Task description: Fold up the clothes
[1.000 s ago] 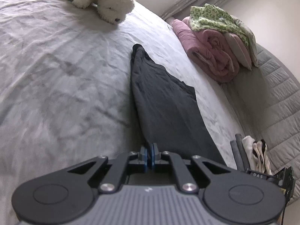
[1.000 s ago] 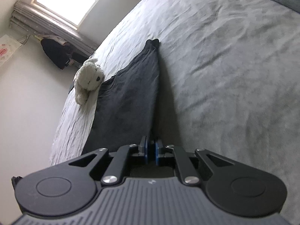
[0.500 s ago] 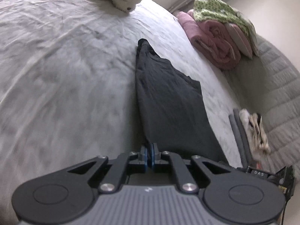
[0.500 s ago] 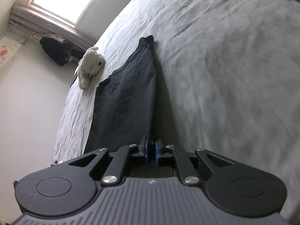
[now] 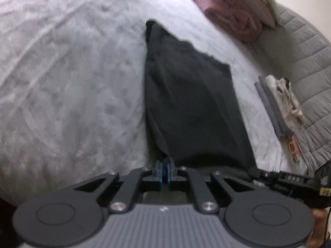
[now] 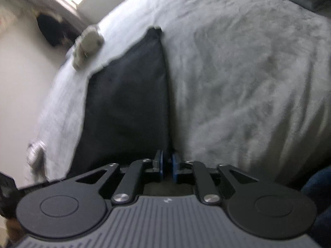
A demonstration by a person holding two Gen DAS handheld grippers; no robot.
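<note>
Loosening: right tool point(image 6: 167, 166) pads now parted off dark garment point(image 6: 126, 103).

My right hand-held gripper point(image 6: 167, 166) has its blue pads slightly parted at the near edge of the dark garment point(image 6: 128, 95). The garment lies along the grey bed point(image 6: 238, 82), a blurred plush toy point(image 6: 88, 46) beyond it.

Bed point(image 5: 72, 82) under a wrinkled pale grey cover. Dark garment point(image 5: 190, 103) stretched flat straight ahead of the left hand-held gripper point(image 5: 165, 170). Pink rolled blanket point(image 5: 229, 16) far ahead to its right; small pile of folded cloth point(image 5: 279, 99) nearer on that side. Plush toy point(image 6: 86, 45) ahead-left of the right one.
</note>
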